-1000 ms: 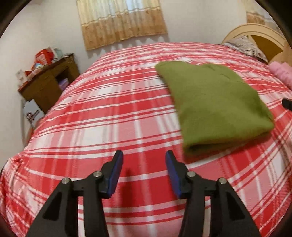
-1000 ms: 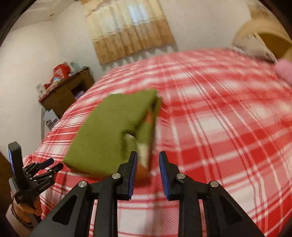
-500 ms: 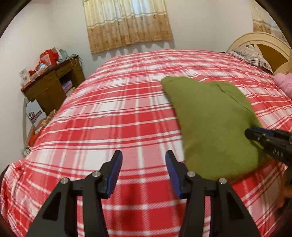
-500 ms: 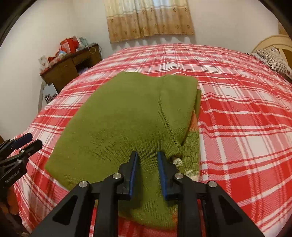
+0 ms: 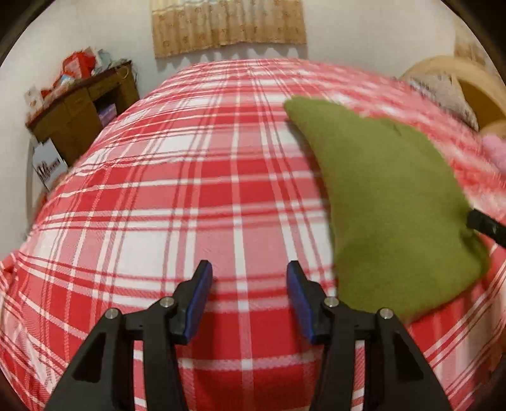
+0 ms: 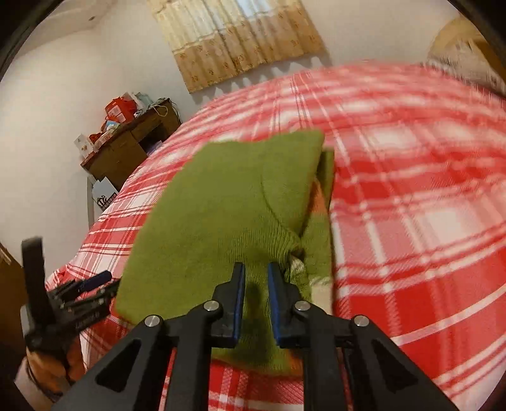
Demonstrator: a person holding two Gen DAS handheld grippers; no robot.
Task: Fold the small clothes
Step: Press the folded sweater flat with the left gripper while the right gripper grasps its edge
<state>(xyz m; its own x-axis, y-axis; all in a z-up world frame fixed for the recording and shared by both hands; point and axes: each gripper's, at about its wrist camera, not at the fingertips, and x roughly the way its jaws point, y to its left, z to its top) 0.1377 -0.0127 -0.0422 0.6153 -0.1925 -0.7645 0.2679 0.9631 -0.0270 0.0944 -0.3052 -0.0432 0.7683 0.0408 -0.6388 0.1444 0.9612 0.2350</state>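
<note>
1. Nearest the right wrist camera, the right gripper [image 6: 255, 268] has black plastic arms with silver screws and blue pads. Its jaws stand a narrow gap apart and are closing; the near part of the green sweater [image 6: 221, 205] shows between them, but whether the pads press on the knit cannot be told.
2. In the left wrist view the left gripper [image 5: 248, 268] is built the same way. Its jaws are about half open with only bedspread showing between them; it holds nothing.
3. The green sweater [image 5: 389, 202] lies folded on the bed, just right of the left gripper and directly under the right one. It is an olive, fine-ribbed knit with a soft, fuzzy surface. The top layer is folded over, and a curved seam runs down it.
4. At its right edge, lower layers peek out: a chequered patch in cream, pale green and orange.
5. The bedspread [image 5: 189, 189] is a red and white plaid fleece, smooth and pulled flat.
6. In the right wrist view, a hand [image 6: 53, 360] grips the left gripper's handle at the lower left.
7. Beyond the bed's left side stands a dark wooden desk [image 5: 82, 110] piled with red boxes, and a white box [image 5: 47, 164] with dark lettering too blurred to read leans below it.
8. On the far wall hangs a beige patterned curtain [image 5: 227, 25]; a pale wooden headboard [image 5: 468, 82] curves at the far right.
</note>
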